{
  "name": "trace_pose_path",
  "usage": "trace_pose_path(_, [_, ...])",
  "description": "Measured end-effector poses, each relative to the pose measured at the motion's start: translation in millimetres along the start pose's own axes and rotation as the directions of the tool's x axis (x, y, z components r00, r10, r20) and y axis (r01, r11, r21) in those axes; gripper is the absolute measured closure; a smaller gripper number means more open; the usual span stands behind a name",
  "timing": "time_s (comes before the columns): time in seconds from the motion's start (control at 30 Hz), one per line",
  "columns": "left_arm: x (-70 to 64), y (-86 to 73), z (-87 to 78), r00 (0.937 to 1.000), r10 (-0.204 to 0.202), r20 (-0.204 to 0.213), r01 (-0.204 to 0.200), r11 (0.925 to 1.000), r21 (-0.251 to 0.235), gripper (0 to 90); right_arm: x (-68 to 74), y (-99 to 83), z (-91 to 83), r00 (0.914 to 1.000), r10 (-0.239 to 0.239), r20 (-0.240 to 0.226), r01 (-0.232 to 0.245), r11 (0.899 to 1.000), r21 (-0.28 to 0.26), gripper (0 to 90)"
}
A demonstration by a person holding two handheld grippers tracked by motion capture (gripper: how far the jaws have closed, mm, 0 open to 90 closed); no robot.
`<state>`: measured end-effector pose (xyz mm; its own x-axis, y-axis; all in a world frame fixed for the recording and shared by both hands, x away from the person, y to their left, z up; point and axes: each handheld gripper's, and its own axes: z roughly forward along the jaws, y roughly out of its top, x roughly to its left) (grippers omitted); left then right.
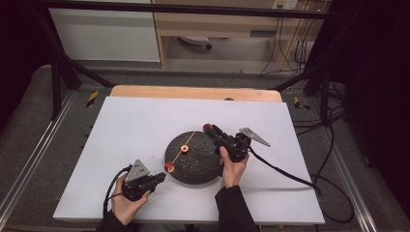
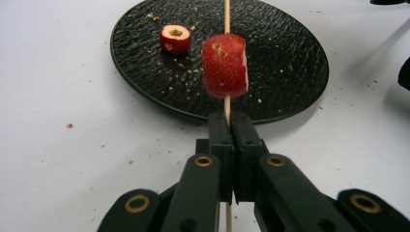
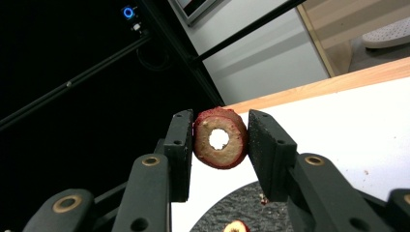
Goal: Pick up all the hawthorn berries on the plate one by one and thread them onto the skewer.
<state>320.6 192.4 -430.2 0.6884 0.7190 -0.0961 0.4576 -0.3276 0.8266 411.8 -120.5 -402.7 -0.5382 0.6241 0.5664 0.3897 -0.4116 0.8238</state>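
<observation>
Black jaws of the left gripper (image 2: pixel 231 145) are pressed together on the near end of a thin wooden skewer (image 2: pixel 226 104), which holds the stick steady and raised over the black plate (image 2: pixel 290 58) so pieces can slide along it. One red fruit piece (image 2: pixel 225 66) already sits on the stick just past the jaws. A second fruit piece (image 2: pixel 175 38) is seen beyond it, over the plate; whether the stick runs through it I cannot tell. The right gripper (image 3: pixel 220 140) clamps a cored fruit ring (image 3: pixel 220 138) by its red rim, leaving the centre hole free, evidently for threading. In the high view this ring (image 1: pixel 207 128) is near the skewer's far tip (image 1: pixel 193 133), above the plate's far edge. Crumbs lie on the white board (image 1: pixel 130 125).
</observation>
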Motion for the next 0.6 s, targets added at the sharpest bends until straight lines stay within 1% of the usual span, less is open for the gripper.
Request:
trace_pose_path(0.33, [-8.8, 3.8, 6.1, 0.9998, 0.009, 0.015, -0.009, 1.0000, 0.000, 88.6, -1.5, 4.1, 2.3, 0.9998, 0.019, -0.001, -0.019, 0.999, -0.046, 63.2])
trace_pose_path(0.5, [-12.3, 6.5, 10.2, 0.9997, 0.014, 0.019, -0.014, 0.9999, -0.004, 88.5, -3.4, 3.1, 4.3, 0.9996, 0.027, 0.004, -0.026, 0.997, -0.066, 63.2])
trace_pose_path(0.6, [-13.8, 7.2, 12.3, 0.9997, 0.015, 0.020, -0.015, 0.9999, -0.001, 88.6, -4.1, 2.8, 3.9, 0.9993, 0.037, -0.003, -0.037, 0.996, -0.081, 63.2])
